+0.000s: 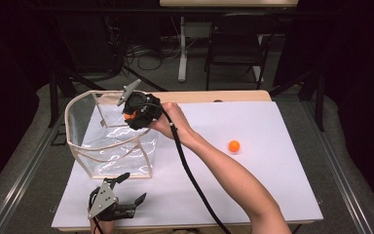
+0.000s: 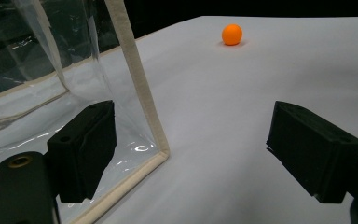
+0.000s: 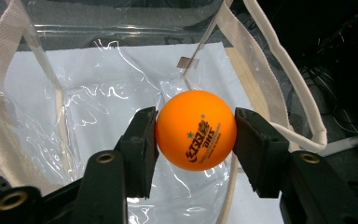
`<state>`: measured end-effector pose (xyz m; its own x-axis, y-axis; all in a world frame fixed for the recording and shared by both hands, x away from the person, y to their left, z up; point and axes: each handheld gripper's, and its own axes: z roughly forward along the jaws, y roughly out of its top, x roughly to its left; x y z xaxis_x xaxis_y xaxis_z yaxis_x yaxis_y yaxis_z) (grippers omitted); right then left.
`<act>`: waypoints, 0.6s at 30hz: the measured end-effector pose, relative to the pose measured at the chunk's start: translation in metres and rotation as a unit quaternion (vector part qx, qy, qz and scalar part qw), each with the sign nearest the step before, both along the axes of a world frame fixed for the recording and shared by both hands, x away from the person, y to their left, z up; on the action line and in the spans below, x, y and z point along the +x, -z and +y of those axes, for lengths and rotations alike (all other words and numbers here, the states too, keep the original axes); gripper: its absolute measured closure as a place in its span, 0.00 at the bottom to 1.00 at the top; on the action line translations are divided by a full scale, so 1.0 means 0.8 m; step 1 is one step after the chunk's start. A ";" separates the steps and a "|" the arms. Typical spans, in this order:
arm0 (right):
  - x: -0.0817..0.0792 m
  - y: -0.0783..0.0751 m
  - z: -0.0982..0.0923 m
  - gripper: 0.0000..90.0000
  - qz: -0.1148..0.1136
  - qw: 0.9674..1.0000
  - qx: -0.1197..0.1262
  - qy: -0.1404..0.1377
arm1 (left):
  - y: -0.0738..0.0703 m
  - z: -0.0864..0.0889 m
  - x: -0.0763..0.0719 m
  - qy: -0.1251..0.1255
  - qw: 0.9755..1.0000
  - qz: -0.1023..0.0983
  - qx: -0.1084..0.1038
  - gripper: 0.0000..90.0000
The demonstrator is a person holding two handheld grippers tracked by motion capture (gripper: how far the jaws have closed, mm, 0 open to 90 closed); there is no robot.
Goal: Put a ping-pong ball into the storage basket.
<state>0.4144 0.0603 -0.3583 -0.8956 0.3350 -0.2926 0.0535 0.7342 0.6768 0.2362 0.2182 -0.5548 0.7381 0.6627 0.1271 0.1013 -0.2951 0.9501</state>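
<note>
My right gripper (image 1: 129, 116) is shut on an orange table-tennis ball (image 3: 196, 129) and holds it over the open top of a clear plastic bag (image 1: 108, 139) with cream fabric trim. The bag's mouth and transparent walls (image 3: 98, 102) lie right below the ball in the right gripper view. A second orange ball (image 1: 233, 146) rests on the white table sheet to the right; in the left gripper view that ball (image 2: 232, 34) sits far ahead. My left gripper (image 1: 129, 187) stays near the table's front edge, open, its left jaw close beside the bag's near corner (image 2: 161, 151).
The white sheet (image 1: 253, 185) covers most of the wooden table. A folding chair (image 1: 236, 41) and a table leg (image 1: 182, 48) stand beyond the far edge. The right gripper's black cable (image 1: 190, 170) trails across the sheet alongside the forearm.
</note>
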 end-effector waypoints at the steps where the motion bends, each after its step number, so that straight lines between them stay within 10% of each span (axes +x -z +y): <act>1: 0.000 0.001 0.001 0.56 0.001 1.000 -0.003 0.000 | 0.000 0.000 0.000 0.000 1.000 0.000 0.000 0.17; 18: 0.005 0.006 0.001 0.56 0.015 1.000 -0.011 0.004 | 0.000 0.001 0.000 0.000 1.000 0.000 -0.001 0.17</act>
